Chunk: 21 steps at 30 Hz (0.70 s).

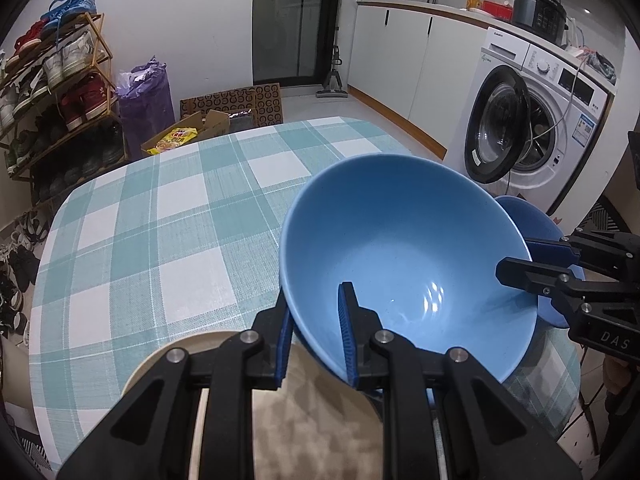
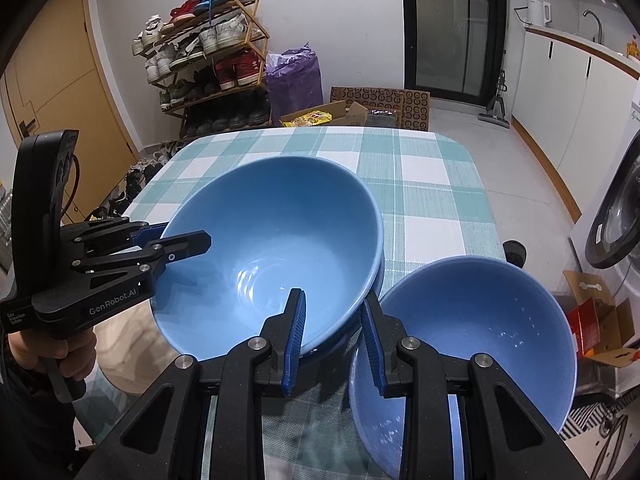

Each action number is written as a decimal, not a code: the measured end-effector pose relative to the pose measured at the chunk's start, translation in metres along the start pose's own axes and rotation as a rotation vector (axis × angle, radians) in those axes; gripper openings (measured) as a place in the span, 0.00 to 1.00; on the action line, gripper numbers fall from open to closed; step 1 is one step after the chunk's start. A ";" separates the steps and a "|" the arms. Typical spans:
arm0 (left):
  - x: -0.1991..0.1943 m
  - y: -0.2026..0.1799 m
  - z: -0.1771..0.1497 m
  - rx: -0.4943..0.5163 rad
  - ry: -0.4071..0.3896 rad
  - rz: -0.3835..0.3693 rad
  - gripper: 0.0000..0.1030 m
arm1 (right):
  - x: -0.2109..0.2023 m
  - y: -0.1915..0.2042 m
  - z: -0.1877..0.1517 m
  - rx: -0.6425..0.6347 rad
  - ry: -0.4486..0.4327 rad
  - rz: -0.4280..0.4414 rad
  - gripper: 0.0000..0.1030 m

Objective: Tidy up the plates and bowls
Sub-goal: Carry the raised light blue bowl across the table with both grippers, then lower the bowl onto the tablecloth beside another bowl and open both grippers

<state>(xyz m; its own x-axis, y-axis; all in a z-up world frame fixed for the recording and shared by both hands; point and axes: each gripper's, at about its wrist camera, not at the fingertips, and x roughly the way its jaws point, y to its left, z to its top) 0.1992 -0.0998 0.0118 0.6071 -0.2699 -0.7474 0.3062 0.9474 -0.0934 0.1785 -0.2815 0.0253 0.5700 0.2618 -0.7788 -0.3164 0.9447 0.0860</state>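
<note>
A large light-blue bowl [image 1: 404, 264] [image 2: 272, 248] is tilted and lifted above the checked table [image 1: 160, 220]. My left gripper [image 1: 316, 328] straddles its near rim, one finger inside and one outside, gripping it. My right gripper [image 2: 334, 332] straddles the bowl's opposite rim the same way; it shows from the side in the left wrist view [image 1: 532, 256]. A smaller darker blue bowl [image 2: 472, 328] [image 1: 524, 216] sits on the table to the right. A beige plate [image 1: 256, 408] lies under my left gripper.
A washing machine [image 1: 532, 120] with its door open stands right of the table. A shoe rack [image 2: 208, 68], a purple bag [image 2: 294, 76] and cardboard boxes [image 2: 360, 112] stand beyond the far edge. An open box [image 2: 600, 320] lies on the floor at right.
</note>
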 end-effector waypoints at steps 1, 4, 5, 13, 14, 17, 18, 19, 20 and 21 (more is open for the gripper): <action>0.000 0.000 0.000 0.000 -0.002 0.000 0.19 | 0.001 0.000 0.000 0.000 0.001 0.000 0.28; 0.001 0.001 0.000 0.000 -0.003 0.003 0.19 | 0.003 0.000 0.000 0.002 0.004 -0.002 0.28; 0.001 0.000 0.000 0.000 -0.004 0.004 0.19 | 0.004 0.001 0.000 0.001 0.006 -0.003 0.28; 0.002 0.001 0.000 0.010 -0.002 0.018 0.19 | 0.009 0.004 -0.002 -0.007 0.009 -0.008 0.28; 0.002 0.001 0.000 0.013 -0.001 0.019 0.20 | 0.009 0.004 -0.002 -0.009 0.009 -0.011 0.28; 0.002 -0.001 -0.001 0.024 -0.004 0.023 0.23 | 0.010 0.005 -0.003 -0.018 0.008 -0.023 0.28; 0.002 -0.002 -0.001 0.029 -0.005 0.027 0.23 | 0.011 0.005 -0.003 -0.019 0.009 -0.026 0.28; 0.002 -0.002 -0.001 0.033 -0.005 0.031 0.24 | 0.010 0.005 -0.003 -0.020 0.009 -0.028 0.28; 0.003 -0.003 -0.001 0.038 -0.004 0.034 0.24 | 0.011 0.005 -0.003 -0.023 0.010 -0.031 0.28; 0.003 -0.003 -0.001 0.040 -0.003 0.034 0.26 | 0.011 0.005 -0.003 -0.022 0.010 -0.031 0.28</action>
<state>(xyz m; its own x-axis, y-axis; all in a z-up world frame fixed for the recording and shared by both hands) 0.1989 -0.1030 0.0092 0.6197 -0.2381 -0.7479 0.3141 0.9485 -0.0417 0.1807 -0.2744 0.0157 0.5722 0.2300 -0.7872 -0.3152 0.9478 0.0478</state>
